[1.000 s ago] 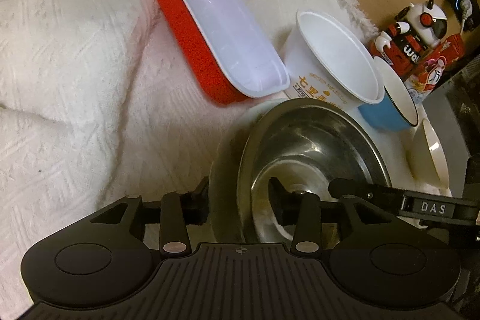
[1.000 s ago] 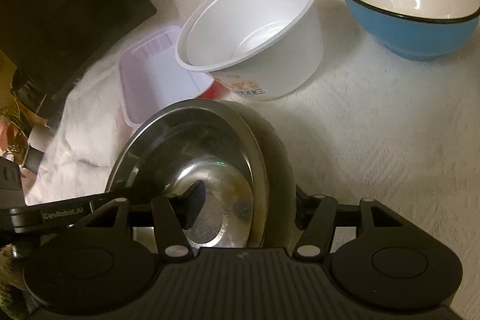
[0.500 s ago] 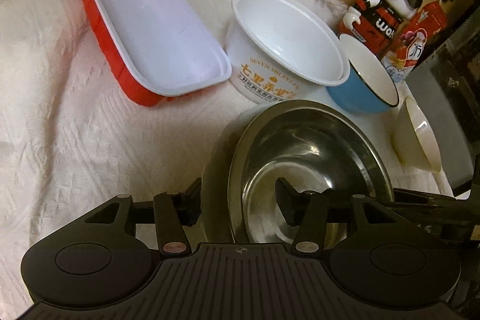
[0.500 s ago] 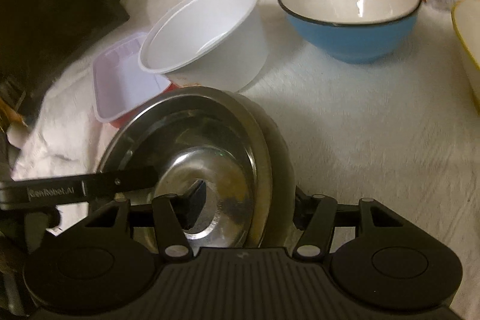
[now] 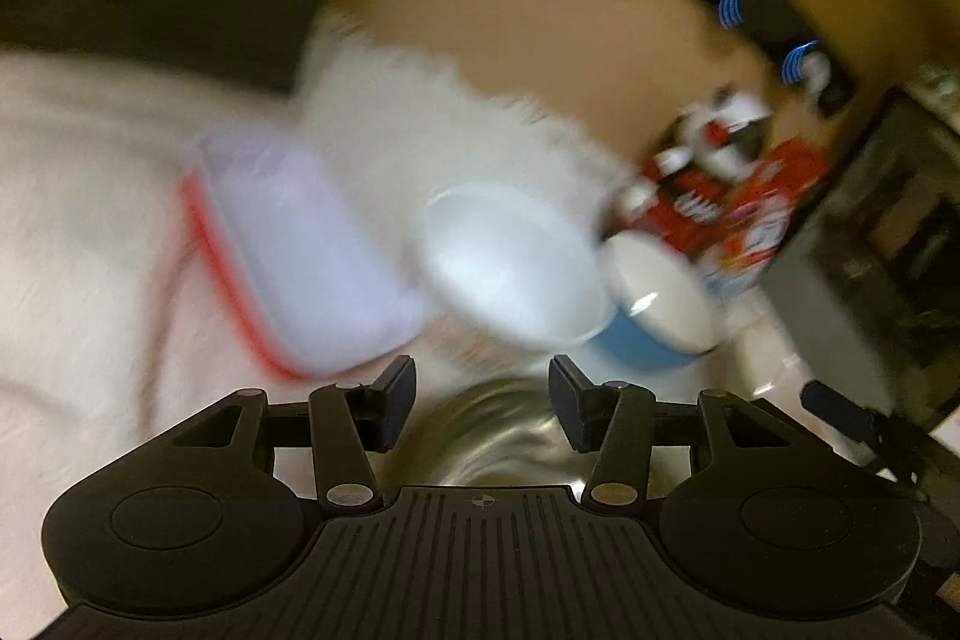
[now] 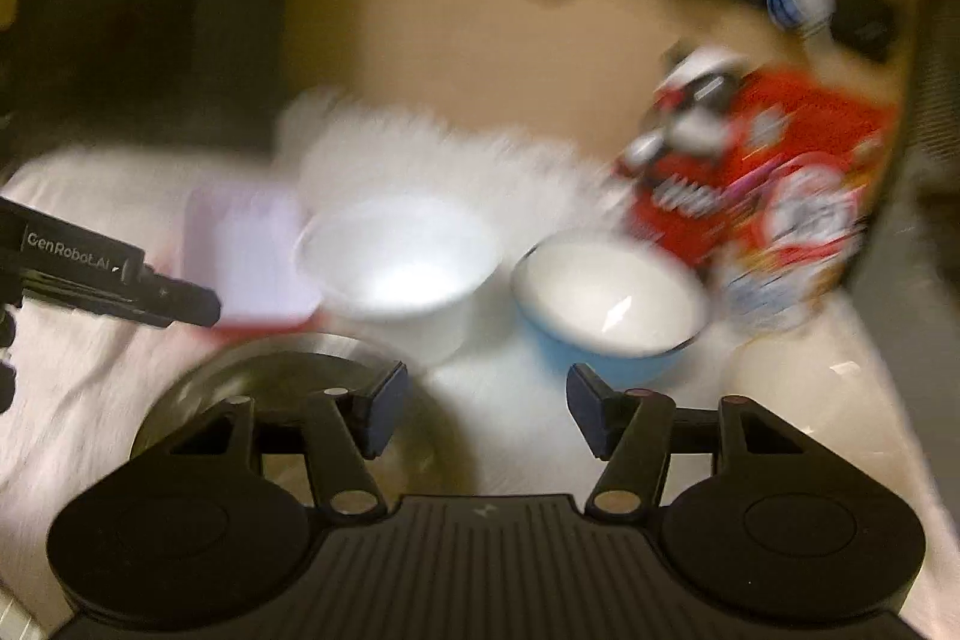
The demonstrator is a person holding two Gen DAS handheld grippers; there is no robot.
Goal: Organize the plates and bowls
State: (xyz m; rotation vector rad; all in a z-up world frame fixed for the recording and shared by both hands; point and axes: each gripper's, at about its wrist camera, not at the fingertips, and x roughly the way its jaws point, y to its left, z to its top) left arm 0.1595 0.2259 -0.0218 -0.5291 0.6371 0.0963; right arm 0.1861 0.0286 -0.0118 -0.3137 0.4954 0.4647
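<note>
Both hand-held grippers, the left hand-held gripper [image 5: 482,403] and the right hand-held gripper [image 6: 485,413], were seen parted and empty above the steel bowl [image 6: 282,364] resting on the white cloth [image 5: 90,250], the right jaws opening. Next, 1 more bowl was judged due. The white tub [image 6: 399,268], blue bowl [image 6: 606,322] and red tray [image 5: 300,244] were crowded just behind.

Blue bowl [image 6: 606,334], red tray [image 5: 240,268], white cloth [image 5: 72,232]

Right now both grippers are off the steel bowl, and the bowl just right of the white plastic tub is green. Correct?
Not quite. That bowl is blue outside, white inside, as the right wrist view shows. It does sit just right of the white plastic tub, and both grippers are off the steel bowl.
</note>
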